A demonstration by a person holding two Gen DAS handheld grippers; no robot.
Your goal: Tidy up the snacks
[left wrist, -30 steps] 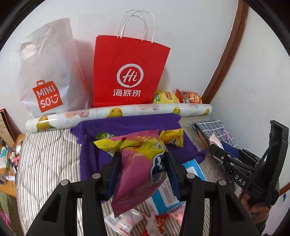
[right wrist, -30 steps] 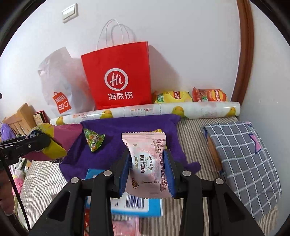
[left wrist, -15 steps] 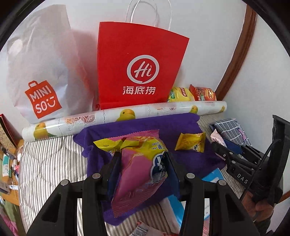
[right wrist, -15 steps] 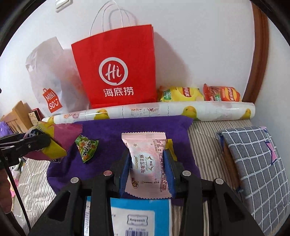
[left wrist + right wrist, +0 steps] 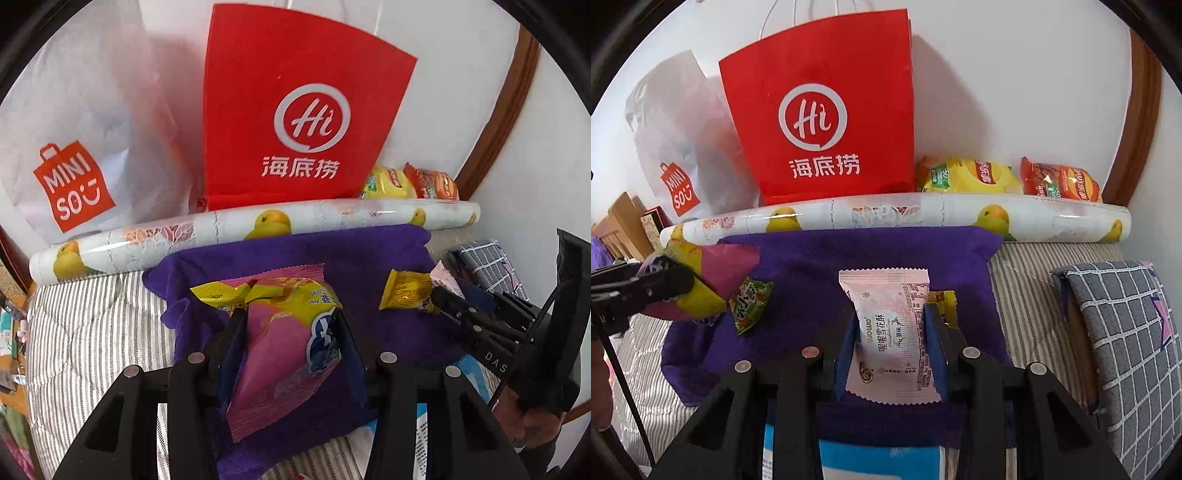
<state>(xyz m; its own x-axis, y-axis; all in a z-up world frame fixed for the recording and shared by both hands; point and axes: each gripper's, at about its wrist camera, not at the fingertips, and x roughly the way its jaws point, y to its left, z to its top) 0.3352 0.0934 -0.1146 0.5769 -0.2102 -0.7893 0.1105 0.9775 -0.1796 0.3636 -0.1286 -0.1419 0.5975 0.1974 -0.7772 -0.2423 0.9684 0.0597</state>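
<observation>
Holding a pink-and-yellow snack bag (image 5: 284,343) between its pads, the left tool (image 5: 288,354) pinches the packet partway up, the crimped top standing away from the camera and the bag's long axis running along the fingers. The right tool (image 5: 891,339) is pressed onto a pale pink nougat packet (image 5: 890,332), gripped across its short sides, long axis likewise pointing forward. Both packets hang over the purple cloth (image 5: 820,258) spread on the striped bed (image 5: 92,332), the left one over the cloth's left part, the right one over its middle.

On the cloth lie a small green candy packet (image 5: 750,304), just beside the left tool's bag as the right camera sees it, and a small yellow packet (image 5: 404,295), close to the right tool's fingers. So the cloth lies ahead of and beneath both tools, and each hand looks nearest to its own side of it; setting down there seems the likely next step.

Beyond the cloth sit a duck-print roll (image 5: 886,214), a red paper bag (image 5: 823,110), a white plastic bag (image 5: 74,129) and two crisp packets (image 5: 1008,179) against the wall.
</observation>
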